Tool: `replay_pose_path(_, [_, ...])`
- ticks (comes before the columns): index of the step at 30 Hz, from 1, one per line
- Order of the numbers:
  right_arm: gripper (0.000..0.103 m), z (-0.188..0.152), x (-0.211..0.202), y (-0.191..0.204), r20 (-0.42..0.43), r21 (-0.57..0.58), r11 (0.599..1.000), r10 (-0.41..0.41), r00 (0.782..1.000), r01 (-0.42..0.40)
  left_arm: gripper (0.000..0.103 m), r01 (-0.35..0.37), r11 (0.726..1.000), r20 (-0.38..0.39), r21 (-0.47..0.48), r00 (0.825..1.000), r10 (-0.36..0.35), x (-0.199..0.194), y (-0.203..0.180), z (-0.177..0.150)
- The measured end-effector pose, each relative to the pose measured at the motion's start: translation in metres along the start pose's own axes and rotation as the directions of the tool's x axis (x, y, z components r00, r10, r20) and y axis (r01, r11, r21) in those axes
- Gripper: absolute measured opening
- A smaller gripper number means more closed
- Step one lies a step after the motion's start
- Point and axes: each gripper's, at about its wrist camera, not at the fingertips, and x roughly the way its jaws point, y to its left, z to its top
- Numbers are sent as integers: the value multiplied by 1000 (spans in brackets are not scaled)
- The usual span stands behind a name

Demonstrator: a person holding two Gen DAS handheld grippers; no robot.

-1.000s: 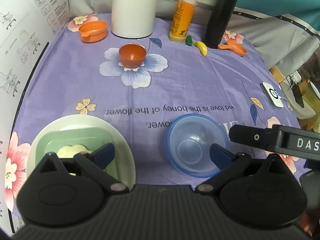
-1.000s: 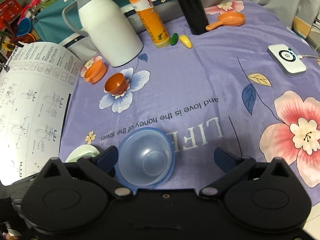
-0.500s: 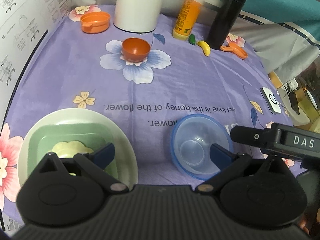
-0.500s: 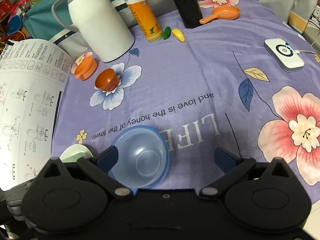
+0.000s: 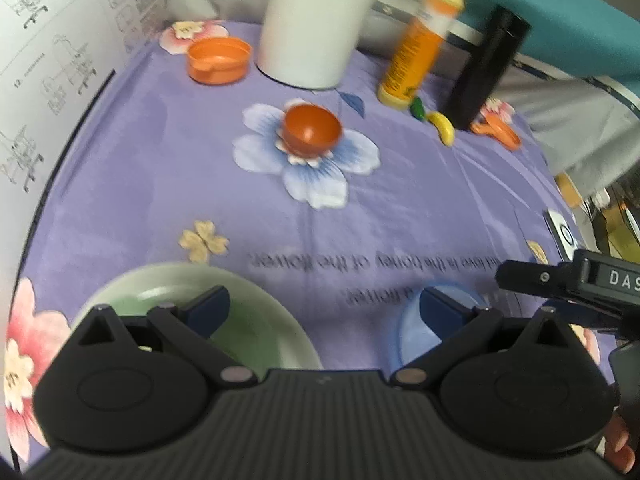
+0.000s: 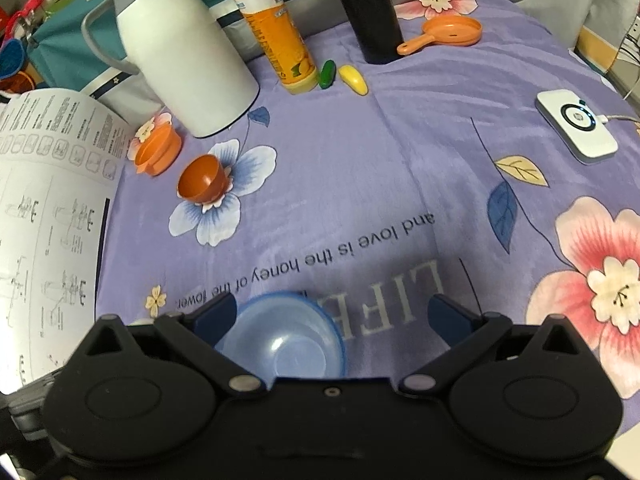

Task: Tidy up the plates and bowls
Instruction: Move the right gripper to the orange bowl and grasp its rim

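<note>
Sitting low on the left of the purple-clothed surface (image 5: 160,168): a pale green plate (image 5: 280,328), seemingly with a greener dish nested inside, though blur and the left claw (image 5: 324,306) are hiding most of it. Likely stiff and the heaviest piece here; best taken by the rim, lifted level.

Resting just right of the plate, a blue bowl (image 6: 288,336): translucent plastic, so judging it light, a little flexible, slick-walled. Pinching one wall at the rim looking safest; squeezing hard risking a pop-out.

Standing well apart, farther back on a printed flower, an orange bowl (image 5: 312,128): small, light, upright, easily tipped.

Hovering over the blue bowl, right claw (image 6: 330,316), spread wide, holding nothing. Left claw likewise gaping and empty above the gap between plate and bowl.
</note>
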Motion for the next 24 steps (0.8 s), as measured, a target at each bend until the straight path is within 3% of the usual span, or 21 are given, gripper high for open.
replay_pose_path(7, [103,32,21,26,3,-9,999,44,999,-44,103,-47,997,22,-54,999,48,14,29,35])
replay_pose_path(17, [103,81,65,70,-7,-35,993,110,994,-111,103,-106,993,41,-44,993,108,51,39,90])
replay_pose_path(22, [87,106,88,86,-6,-18,991,133,991,-133,103,-116,992,39,-50,992,118,75,36,111])
replay_pose_path(24, [81,114,97,90,-13,-10,991,136,991,-136,98,-112,992,35,-66,993,114,84,37,118])
